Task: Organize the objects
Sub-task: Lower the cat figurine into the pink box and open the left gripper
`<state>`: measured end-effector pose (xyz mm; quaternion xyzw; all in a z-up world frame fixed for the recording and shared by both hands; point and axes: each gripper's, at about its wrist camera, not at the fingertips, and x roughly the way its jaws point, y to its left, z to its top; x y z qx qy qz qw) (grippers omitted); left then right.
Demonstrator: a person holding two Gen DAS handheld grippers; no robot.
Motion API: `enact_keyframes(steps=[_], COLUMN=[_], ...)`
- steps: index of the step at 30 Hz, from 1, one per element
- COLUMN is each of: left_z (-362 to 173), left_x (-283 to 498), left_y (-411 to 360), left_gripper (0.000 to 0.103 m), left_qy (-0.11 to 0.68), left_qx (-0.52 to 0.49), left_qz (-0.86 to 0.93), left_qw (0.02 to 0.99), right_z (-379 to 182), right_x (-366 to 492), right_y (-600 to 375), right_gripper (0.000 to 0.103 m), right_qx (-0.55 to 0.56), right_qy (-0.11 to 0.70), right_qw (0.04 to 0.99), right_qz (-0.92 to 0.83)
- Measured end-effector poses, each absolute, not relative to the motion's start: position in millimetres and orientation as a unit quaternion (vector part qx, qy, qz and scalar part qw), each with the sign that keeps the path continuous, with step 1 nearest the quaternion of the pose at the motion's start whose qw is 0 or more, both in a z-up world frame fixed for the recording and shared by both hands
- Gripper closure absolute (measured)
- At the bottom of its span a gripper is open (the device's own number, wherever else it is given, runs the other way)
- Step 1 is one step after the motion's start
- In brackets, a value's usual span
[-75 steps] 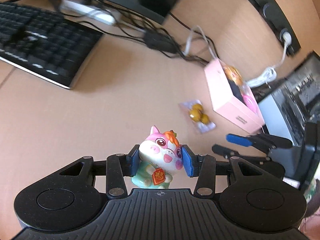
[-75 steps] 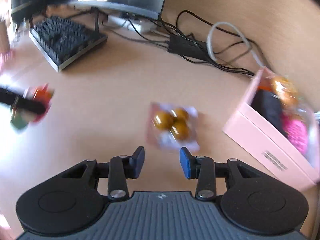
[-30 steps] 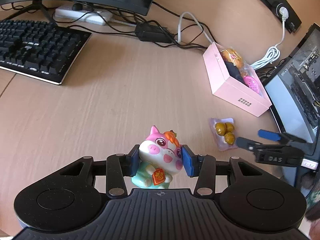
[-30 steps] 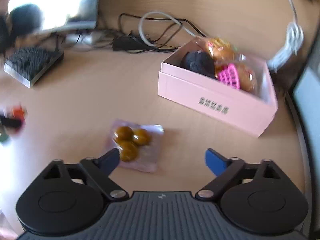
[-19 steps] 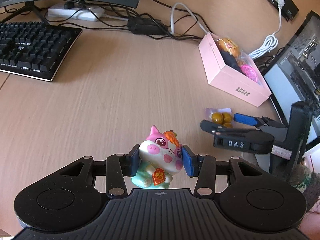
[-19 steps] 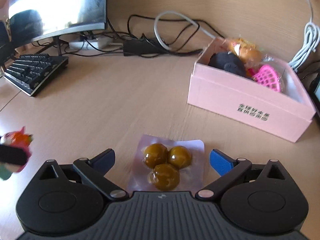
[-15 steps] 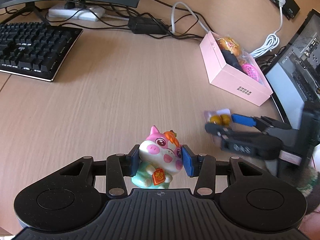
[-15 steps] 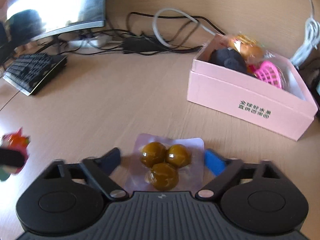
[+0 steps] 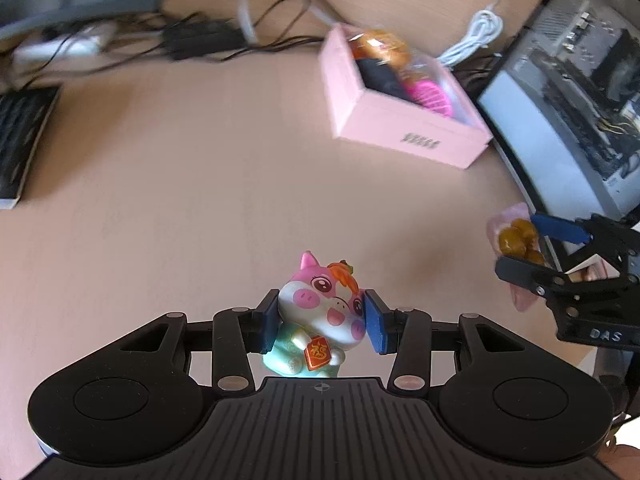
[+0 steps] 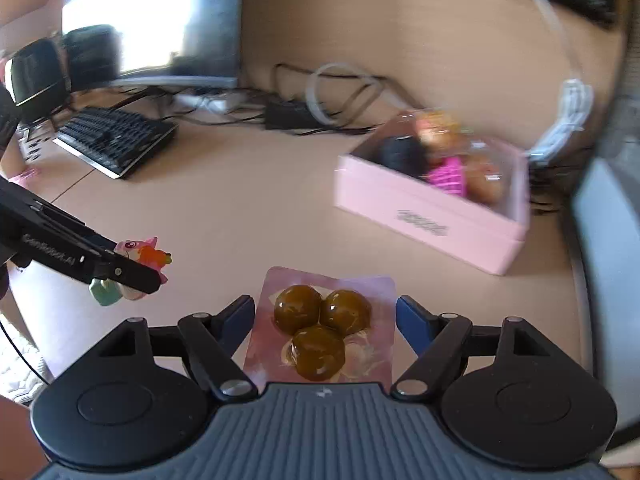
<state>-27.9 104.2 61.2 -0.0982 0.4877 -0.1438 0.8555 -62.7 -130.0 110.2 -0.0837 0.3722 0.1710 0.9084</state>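
Between the left tongs (image 9: 322, 320), as the left wrist view shows, a pink pig figurine (image 9: 320, 316) sits clamped at its head, held above the table (image 9: 168, 208). Ahead and to the right stands the open pink box (image 9: 404, 136), already holding a black item, a pink brush and wrapped snacks. At the right edge the right tongs (image 9: 528, 248) carry a snack packet (image 9: 516, 236) clear of the table. To place the pig well, I would bring it over the box's open top before letting go, and lower it into whatever free corner remains, since the box looks crowded.

From the right wrist view, the right tongs (image 10: 325, 320) have just been closing, and the packet of three brown balls lies between them with each pad at an edge of it; it looks gripped. The pink box lies ahead to the right, the table between bare. The left tongs with the pig are off to the left. Both loads seem bound for one box, so one should go first. Cables (image 10: 320, 112), a keyboard (image 10: 116, 140) and a monitor (image 10: 160, 20) sit behind, out of the path.
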Motion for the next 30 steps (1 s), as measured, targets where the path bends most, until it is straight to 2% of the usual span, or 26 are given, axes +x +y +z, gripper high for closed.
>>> enact_keyframes(steps=[5,16,23,30], left_z=[91.0,193.0,187.8,172.9], left_x=[5.4,118.1,159.9,155.9], left_y=[78.1,-15.8,-53.1,-30.5], left_gripper=[0.055,0.055,0.054,0.054], left_qy=[0.458,0.313,0.277,0.297], left_qx=[-0.113,-0.11,-0.083,-0.145], left_qz=[-0.181,-0.239,-0.23,-0.228], left_qw=[0.863,0.913,0.929,0.916], right_z=[125.6,130.6,124.4,121.6], right_x=[-75.3,-106.3,-118.6,-116.1], right_y=[-160.8,-218.1,-232.1,-238.5], right_gripper=[0.025,0.025,0.025,0.025], right_qx=[-0.065,-0.015,0.004,0.014], right_qy=[0.353,0.339,0.339,0.342], right_qw=[0.924,0.939,0.94,0.939], right_qz=[0.134,0.058,0.038,0.037])
